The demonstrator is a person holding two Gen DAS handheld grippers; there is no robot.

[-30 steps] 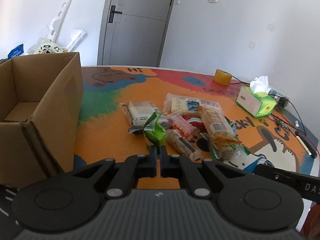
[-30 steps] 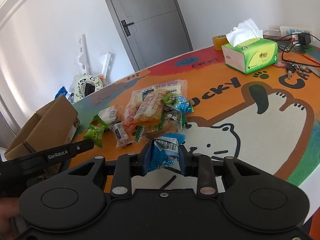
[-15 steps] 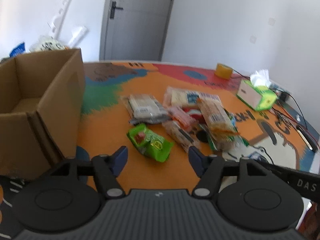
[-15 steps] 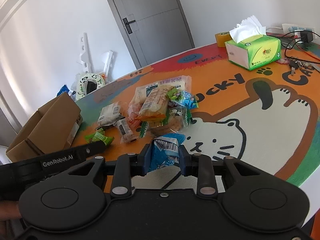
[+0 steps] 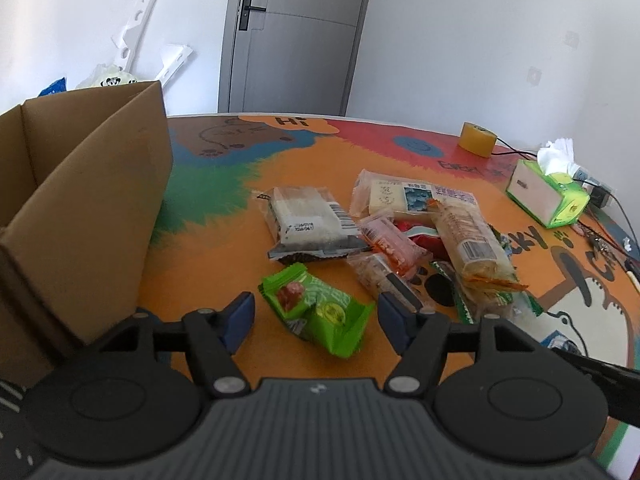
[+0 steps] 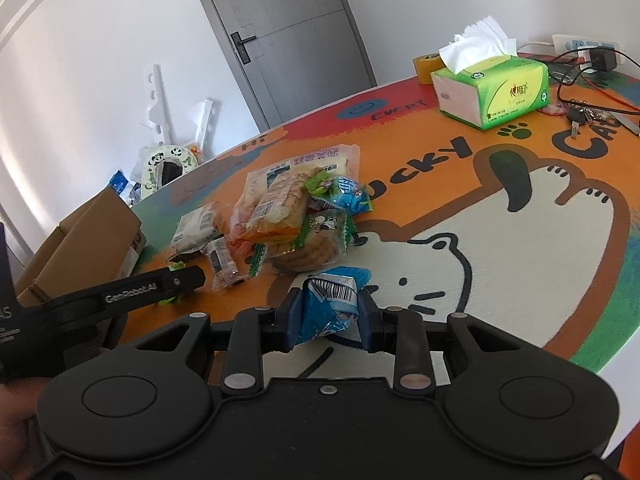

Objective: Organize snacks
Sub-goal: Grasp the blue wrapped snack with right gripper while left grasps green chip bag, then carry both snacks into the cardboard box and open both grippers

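Note:
A green snack packet [image 5: 320,312] lies flat on the orange table between the open jaws of my left gripper [image 5: 316,320], which holds nothing. A pile of snack packets [image 5: 400,232] lies just beyond it. An open cardboard box [image 5: 80,200] stands at the left. My right gripper [image 6: 328,320] is shut on a blue snack packet [image 6: 330,304], held above the table's near side. The snack pile also shows in the right wrist view [image 6: 288,216], with the box [image 6: 80,248] at the far left.
A green tissue box [image 6: 492,92] and a yellow tape roll [image 5: 476,138] stand at the far side. Cables, keys and a power strip [image 6: 588,60] lie at the right edge. The left gripper's body [image 6: 120,292] reaches across the right wrist view's lower left.
My left gripper opened and let go of the green packet, which now lies flat on the table. My right gripper still holds the blue packet and has shifted slightly.

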